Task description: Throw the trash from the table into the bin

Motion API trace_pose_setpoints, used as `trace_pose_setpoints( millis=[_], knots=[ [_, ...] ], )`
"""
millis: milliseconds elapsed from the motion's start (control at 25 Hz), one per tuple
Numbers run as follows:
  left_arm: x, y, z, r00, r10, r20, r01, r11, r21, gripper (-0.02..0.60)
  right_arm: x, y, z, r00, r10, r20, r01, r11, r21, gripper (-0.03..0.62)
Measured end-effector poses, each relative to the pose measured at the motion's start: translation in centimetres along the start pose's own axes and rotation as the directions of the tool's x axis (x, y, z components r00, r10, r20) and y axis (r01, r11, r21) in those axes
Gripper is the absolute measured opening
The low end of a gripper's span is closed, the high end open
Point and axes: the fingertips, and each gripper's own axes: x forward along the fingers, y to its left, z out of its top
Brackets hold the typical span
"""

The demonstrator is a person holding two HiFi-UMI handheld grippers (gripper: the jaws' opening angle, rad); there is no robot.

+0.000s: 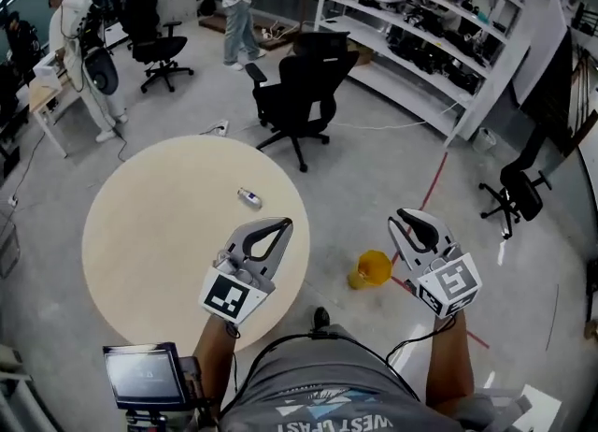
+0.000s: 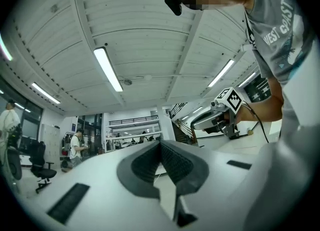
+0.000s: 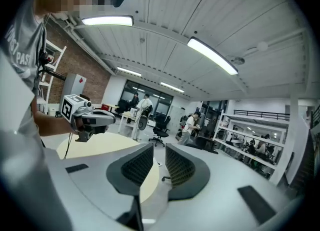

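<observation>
At the near edge of the table [image 1: 140,234], holds left gripper [image 1: 280,224] closed, right gripper [image 1: 404,220] barely parted, both empty, probably poised for the trash [image 1: 249,198] farther in, with the bin [image 1: 371,268] floor-side alongside.

Seen from above, we wear a grey short-sleeved T-shirt [image 1: 322,393] printed with white lettering and a blue-and-white graphic. Our left gripper [image 1: 283,225] and right gripper [image 1: 402,219] are pale grey shells tapering to loop-shaped jaws, each lined with dark, ribbed pads [image 3: 136,167]. A white cube [image 1: 230,295] with black square markers sits on each — and a thin black cable [image 1: 374,351] runs across the shirt.
</observation>
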Motion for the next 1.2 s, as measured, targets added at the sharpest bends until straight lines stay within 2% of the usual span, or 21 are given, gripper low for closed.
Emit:
trace_pose_setpoints(
  millis=[160,360,520,680,760,880,1200],
  knots=[
    [-2.4,4.1,-1.2,0.994,0.112,-0.014,-0.112,0.993,-0.024,0.040,6.8,1.6,0.5,0.991,0.132,-0.007,-0.132,0.991,-0.001,0.058],
    [-3.3,9.4,-7.4,0.965,0.236,-0.112,-0.242,0.969,-0.041,0.040,17.7,4.1,-3.1,0.945,0.326,-0.016,-0.325,0.945,0.029,0.060],
    [-3.8,14.1,-10.4,0.932,0.308,-0.193,-0.325,0.944,-0.059,0.040,27.4,6.4,-5.4,0.879,0.470,-0.077,-0.466,0.882,0.065,0.123],
    [-4.2,18.0,-13.8,0.885,0.363,-0.291,-0.398,0.914,-0.071,0.040,36.4,9.6,-9.2,0.789,0.590,-0.173,-0.578,0.807,0.117,0.163],
    [-4.3,19.6,-15.5,0.869,0.366,-0.332,-0.410,0.910,-0.069,0.040,40.6,11.1,-11.4,0.752,0.620,-0.223,-0.607,0.784,0.130,0.176],
    [-5.4,21.0,-18.5,0.842,0.357,-0.404,-0.415,0.908,-0.062,0.040,45.6,13.7,-15.3,0.708,0.638,-0.303,-0.627,0.765,0.145,0.178],
    [-9.6,23.3,-23.7,0.782,0.400,-0.478,-0.505,0.856,-0.112,0.040,52.7,19.9,-25.3,0.584,0.655,-0.480,-0.655,0.729,0.198,0.178]
  ],
)
